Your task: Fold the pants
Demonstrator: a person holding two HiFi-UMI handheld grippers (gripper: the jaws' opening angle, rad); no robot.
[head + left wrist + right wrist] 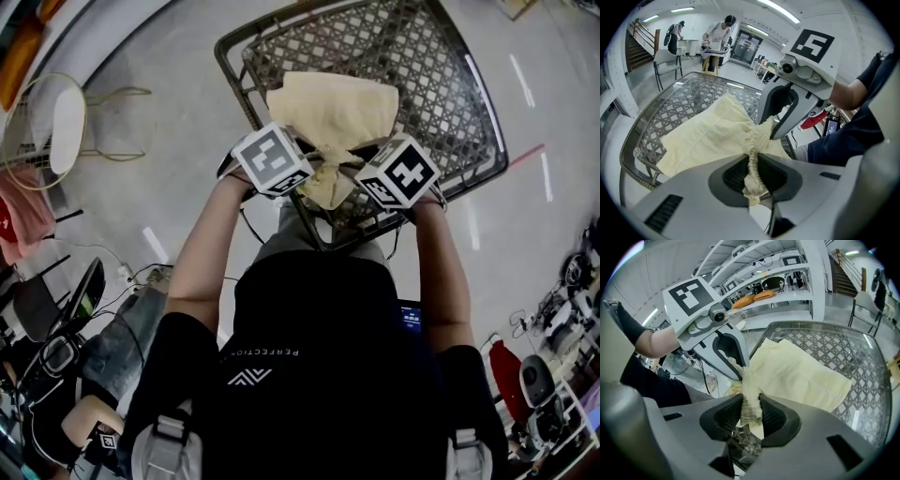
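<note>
Pale yellow pants point(330, 117) lie on a woven wicker table point(441, 75), their legs spread toward the far side. The gathered waistband point(752, 166) is pinched between the jaws of my left gripper point(753, 174). My right gripper point(751, 409) is shut on another bunch of the waistband point(750, 401). Both grippers point(281, 164) point(398, 173) hang close together over the table's near corner, the bunched cloth point(328, 183) stretched between them. In each gripper view the other gripper shows just beyond the cloth.
A glass sheet tops the wicker table point(656, 117). A round wire stool point(47, 122) stands at the left. A chair point(665, 65) and people at a bench point(715, 35) are in the background. Cables and gear point(84, 319) litter the floor near me.
</note>
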